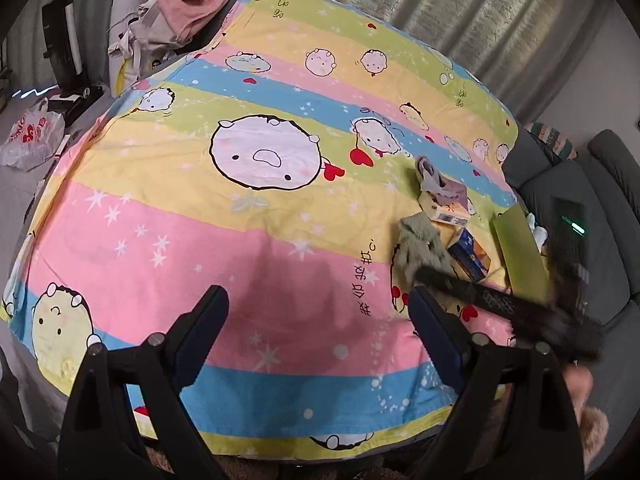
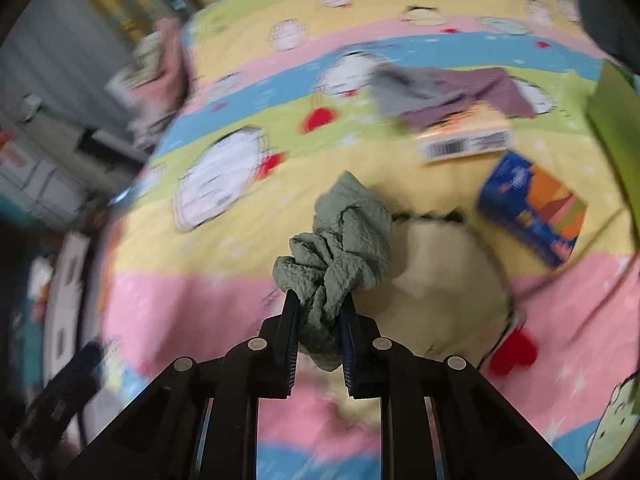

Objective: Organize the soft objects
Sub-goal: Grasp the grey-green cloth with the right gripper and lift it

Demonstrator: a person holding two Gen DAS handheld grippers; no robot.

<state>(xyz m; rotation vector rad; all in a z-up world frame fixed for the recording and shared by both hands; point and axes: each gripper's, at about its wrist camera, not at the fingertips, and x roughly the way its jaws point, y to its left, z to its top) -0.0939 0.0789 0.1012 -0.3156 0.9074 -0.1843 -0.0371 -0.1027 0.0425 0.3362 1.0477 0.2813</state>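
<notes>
A crumpled grey-green cloth (image 2: 340,248) is pinched between the fingers of my right gripper (image 2: 318,304), lifted above the striped cartoon bedspread (image 2: 224,288). In the left wrist view the same cloth (image 1: 420,244) hangs from the blurred right gripper (image 1: 430,274) at the right. A grey and mauve cloth (image 2: 452,90) lies further back, partly on a yellow box (image 2: 464,138); it also shows in the left wrist view (image 1: 440,186). My left gripper (image 1: 320,300) is open and empty over the pink stripe of the bedspread (image 1: 200,240).
A blue and orange box (image 2: 532,208) lies right of the held cloth. A green flat board (image 1: 520,248) sits at the bed's right edge by a grey sofa (image 1: 592,184). A pile of clothes (image 1: 184,4) lies at the far left corner. A plastic bag (image 1: 32,136) is on the floor.
</notes>
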